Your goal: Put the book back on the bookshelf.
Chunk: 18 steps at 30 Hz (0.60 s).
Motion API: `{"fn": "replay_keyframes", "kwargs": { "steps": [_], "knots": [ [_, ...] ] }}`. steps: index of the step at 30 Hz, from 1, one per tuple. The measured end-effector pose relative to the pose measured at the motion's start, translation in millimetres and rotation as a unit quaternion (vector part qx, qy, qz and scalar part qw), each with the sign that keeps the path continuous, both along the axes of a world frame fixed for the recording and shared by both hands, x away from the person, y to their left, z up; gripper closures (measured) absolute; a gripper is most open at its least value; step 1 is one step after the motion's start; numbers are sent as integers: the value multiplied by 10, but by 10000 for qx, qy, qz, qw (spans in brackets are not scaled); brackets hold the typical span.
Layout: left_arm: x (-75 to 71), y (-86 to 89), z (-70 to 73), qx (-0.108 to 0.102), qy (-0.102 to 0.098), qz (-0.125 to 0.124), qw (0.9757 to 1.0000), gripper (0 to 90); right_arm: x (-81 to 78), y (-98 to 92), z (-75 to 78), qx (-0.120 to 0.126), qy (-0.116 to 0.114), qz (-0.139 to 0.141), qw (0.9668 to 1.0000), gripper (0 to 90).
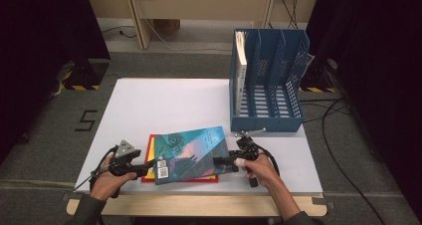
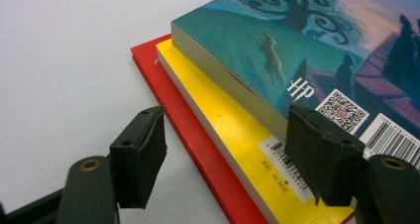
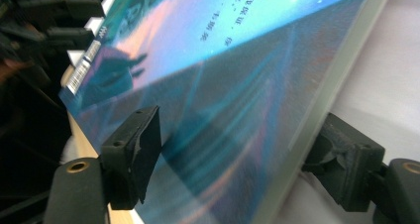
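Observation:
A teal paperback [image 1: 191, 155] lies on top of a yellow book [image 2: 233, 130] and a red book [image 2: 198, 149], stacked near the table's front edge. My right gripper [image 1: 221, 161] is shut on the teal book's right side. In the right gripper view one jaw lies on the cover of the teal book [image 3: 223, 85] and the other sits under its page edge, with the gripper [image 3: 242, 127] spanning its thickness. My left gripper [image 1: 147, 166] sits at the stack's left front corner. In the left gripper view its jaws [image 2: 225, 120] stand apart, pressing on nothing, over the yellow and red edges.
A blue slotted file rack [image 1: 266, 120] stands at the right back of the white table [image 1: 164, 105], with a white book [image 1: 241, 56] upright in its left slot. Bare tabletop lies to the left and behind the stack. Cables run across the floor on the right.

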<state>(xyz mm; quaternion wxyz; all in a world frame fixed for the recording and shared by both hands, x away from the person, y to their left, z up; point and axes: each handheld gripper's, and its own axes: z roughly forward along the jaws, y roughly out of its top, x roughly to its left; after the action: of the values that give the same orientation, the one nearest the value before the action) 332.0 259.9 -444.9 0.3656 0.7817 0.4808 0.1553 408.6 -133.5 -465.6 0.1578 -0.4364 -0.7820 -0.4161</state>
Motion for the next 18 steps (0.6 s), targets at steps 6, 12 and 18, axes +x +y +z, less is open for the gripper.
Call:
{"fn": "replay_keyframes", "kwargs": {
  "steps": [6,12,18],
  "knots": [
    [1,3,-11,-41,15,-9,10000,318,60,12,-3,260,69,-206,9994,421],
    [-15,27,-26,-157,31,8,9999,363,57,-13,237,431,-404,-44,9982,521],
    [-44,19,-41,-298,21,25,9996,432,139,-12,497,649,-301,192,9973,599]
  ]
}}
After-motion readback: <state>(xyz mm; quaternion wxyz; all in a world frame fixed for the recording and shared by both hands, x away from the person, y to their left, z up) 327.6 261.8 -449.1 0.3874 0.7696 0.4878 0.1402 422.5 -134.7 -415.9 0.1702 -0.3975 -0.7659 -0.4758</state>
